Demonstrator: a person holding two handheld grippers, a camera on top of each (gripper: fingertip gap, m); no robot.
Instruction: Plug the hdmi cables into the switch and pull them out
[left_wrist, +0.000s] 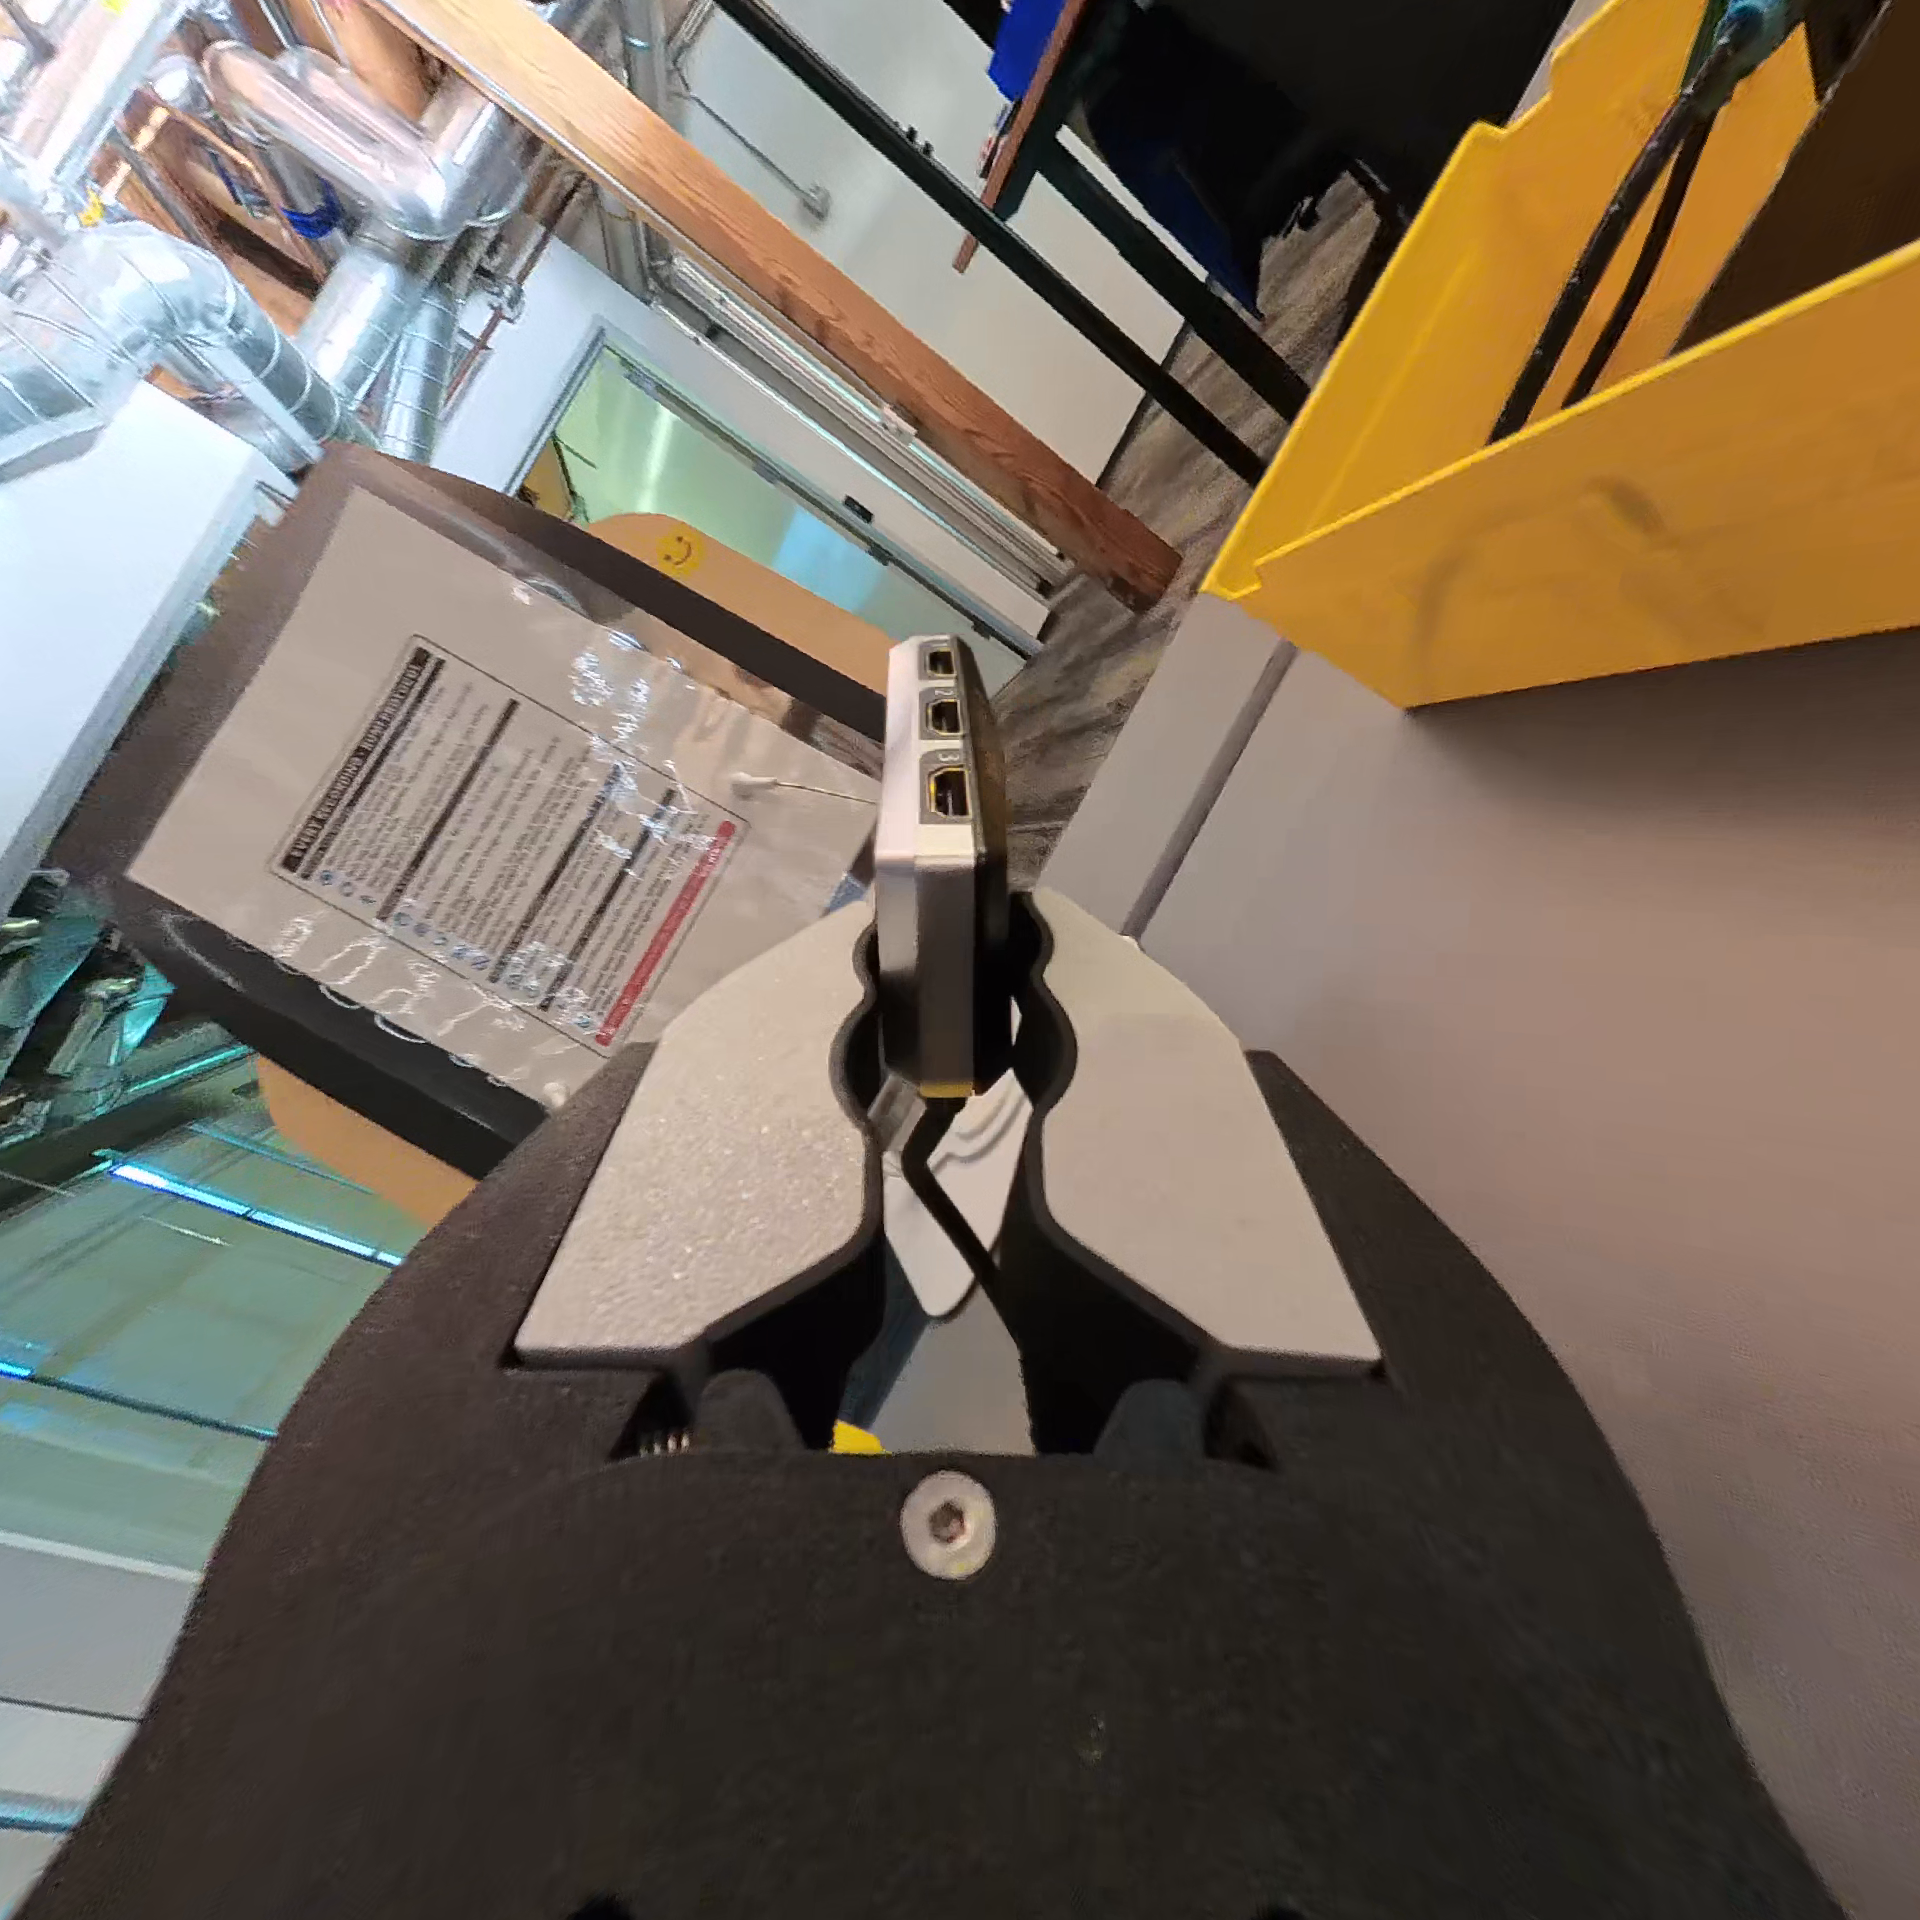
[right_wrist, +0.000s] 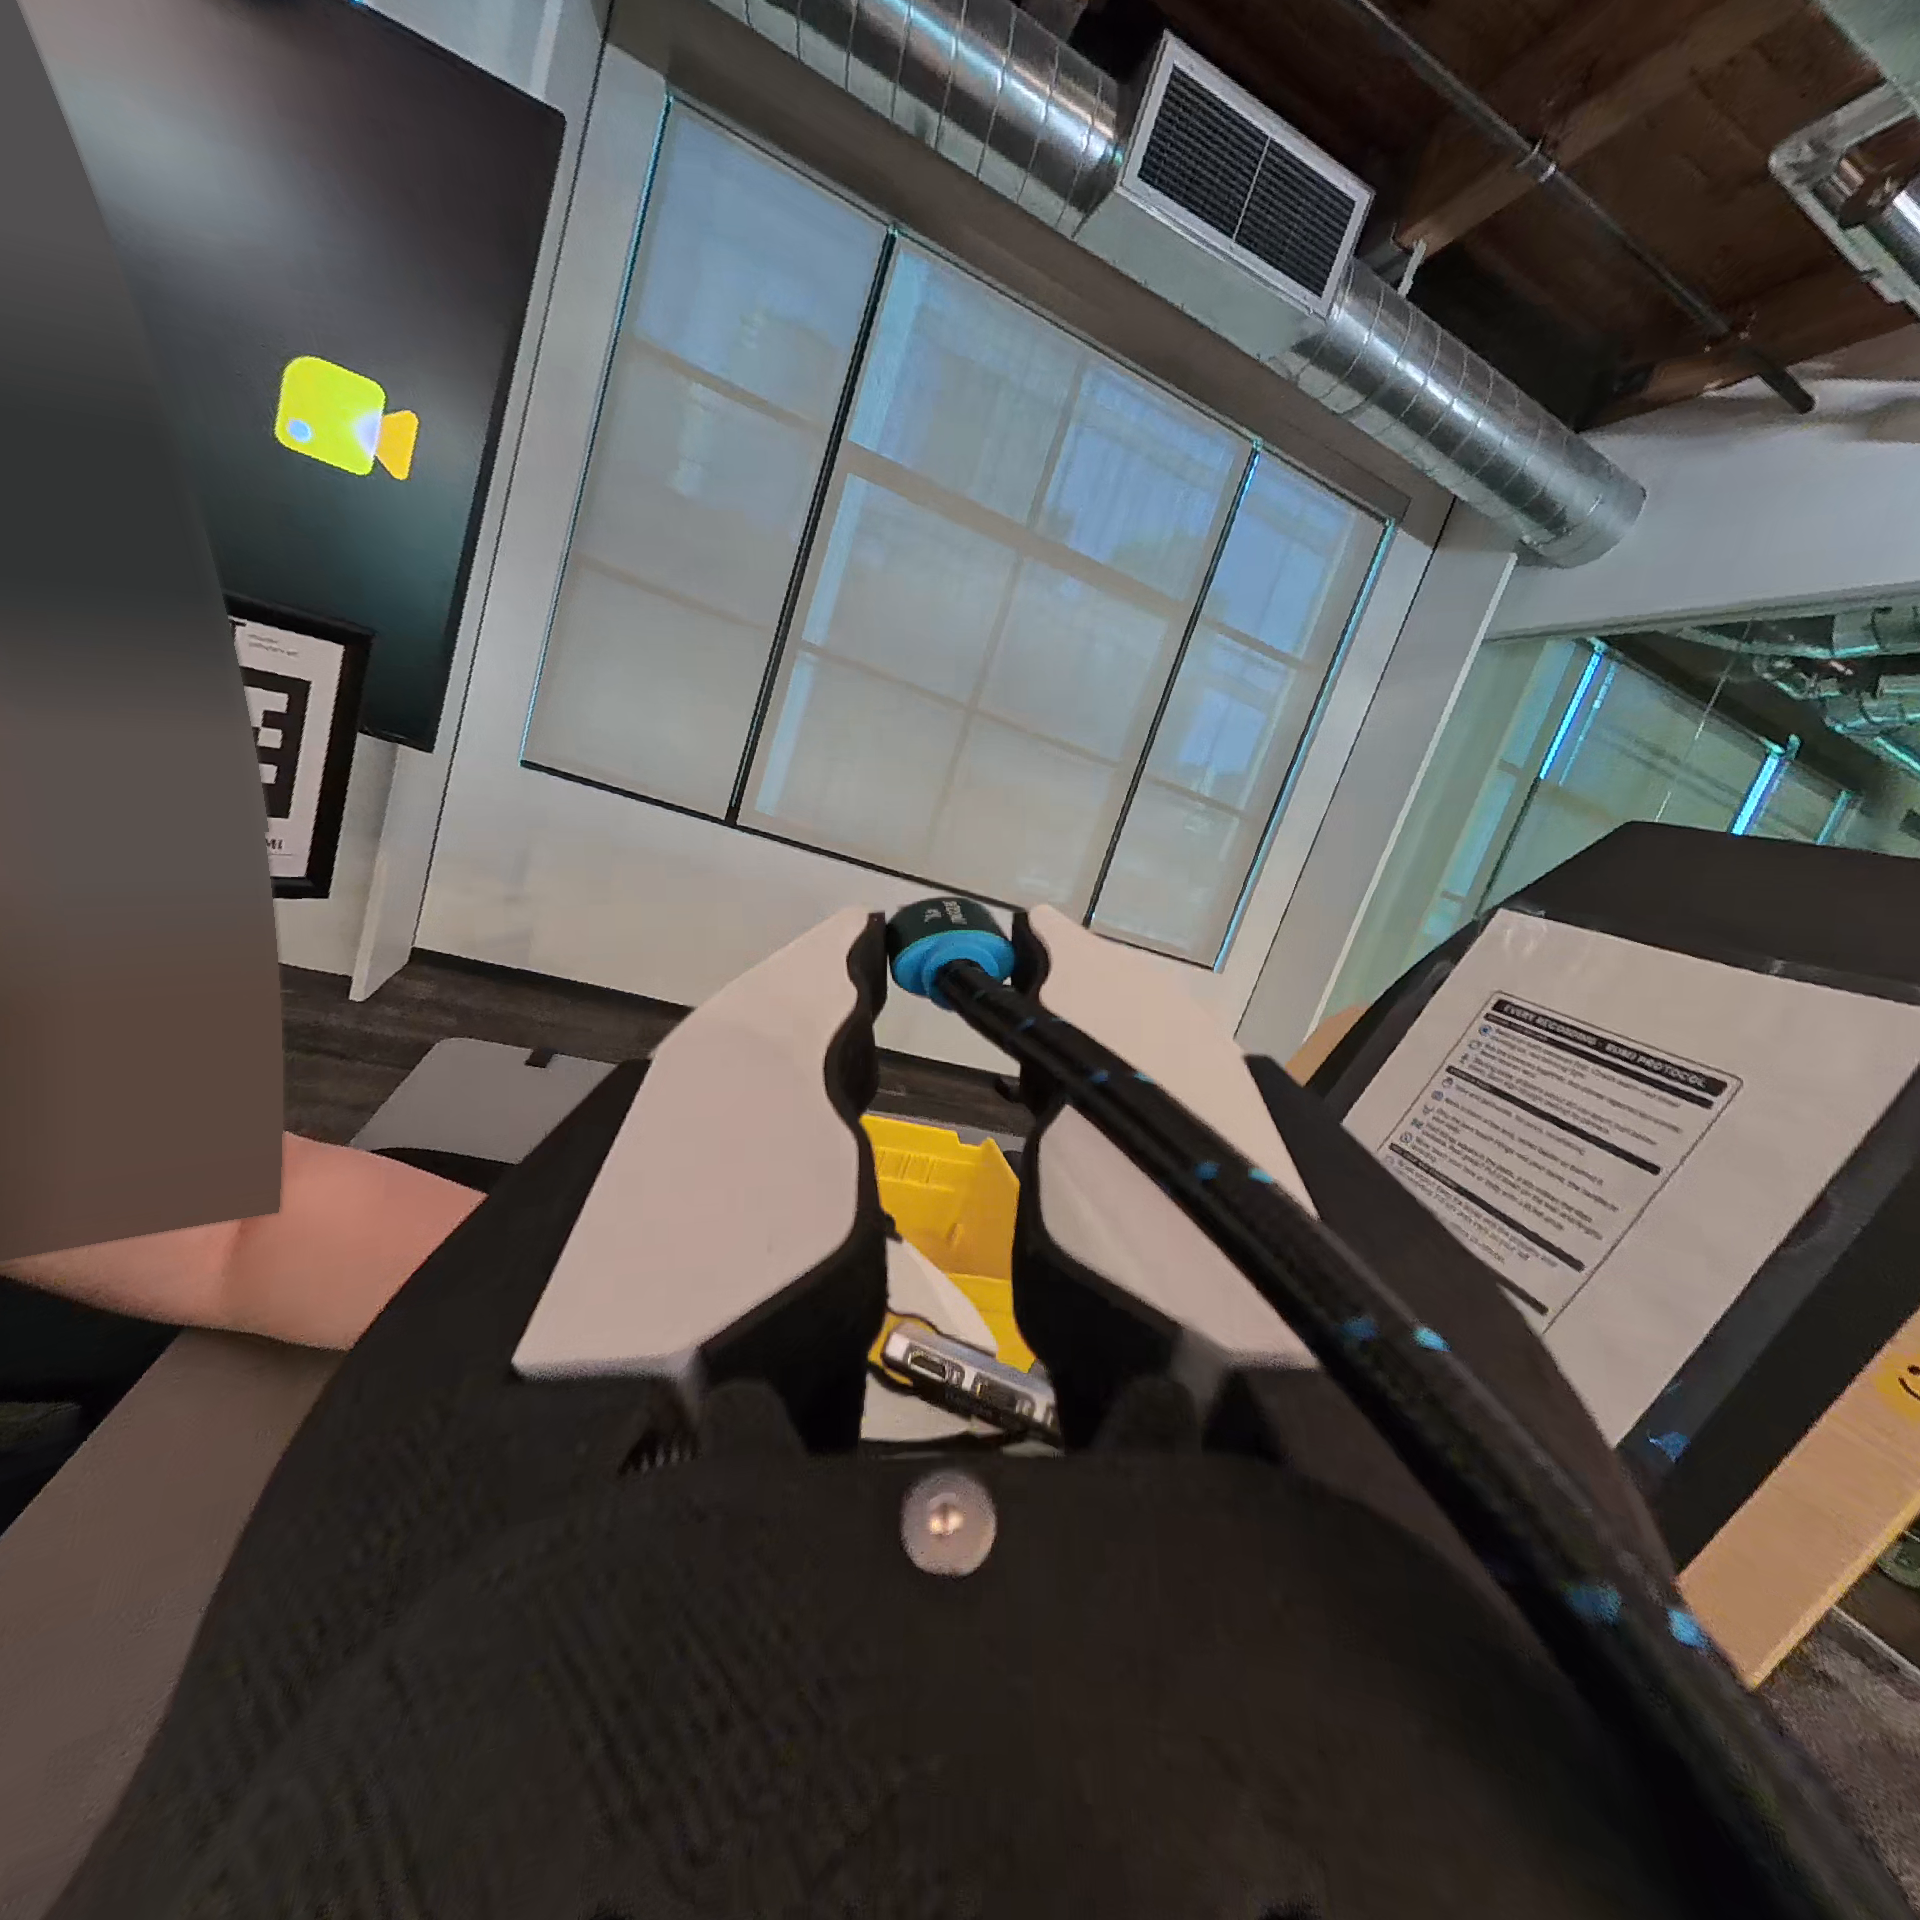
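Left tool (left_wrist: 940, 977) clamps switch (left_wrist: 935, 831) upright, empty ports exposed at 12 o'clock; right tool (right_wrist: 948, 961) pinches plug (right_wrist: 951, 940), cable (right_wrist: 1299, 1278) trailing toward 4 o'clock, ready for insertion.

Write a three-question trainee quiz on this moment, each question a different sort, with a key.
1. True or false: the left gripper is shut on the switch.
2. How many of the three ports showing on the switch's edge have a plug in them?
3. The right gripper holds: A) a yellow bin; B) the blue-collared cable plug; C) nothing.

Key: 1 true; 2 none; 3 B.
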